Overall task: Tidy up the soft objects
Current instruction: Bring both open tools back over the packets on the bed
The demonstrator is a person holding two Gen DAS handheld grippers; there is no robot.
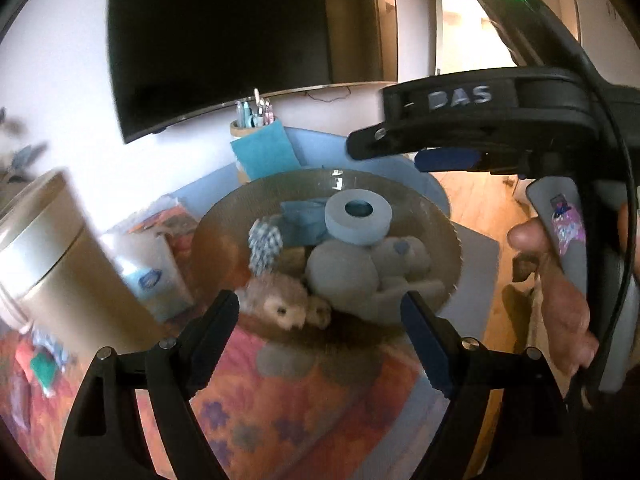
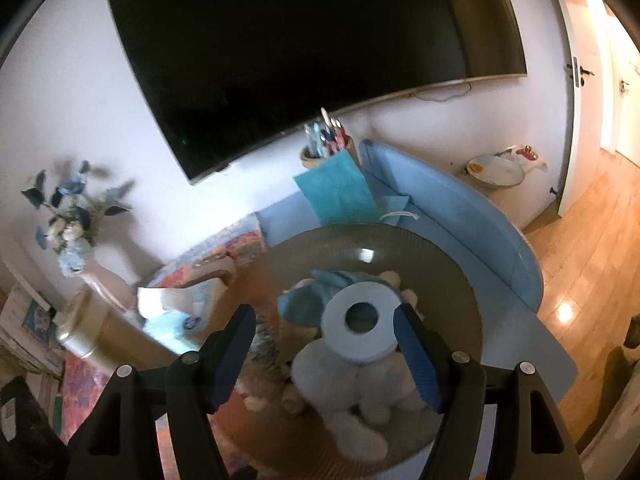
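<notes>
The blue ring (image 2: 362,322) sat on top of the grey soft toy (image 2: 340,376) in the glass bowl (image 1: 224,216), near the bowl's middle. It could have slid off the heap, because nothing held it and the toys under it were round and squashy. The right gripper (image 2: 324,350) pointed down over the bowl, jaws open around the ring. The left gripper (image 1: 320,332) leaned down at the bowl's near edge, open and empty.
</notes>
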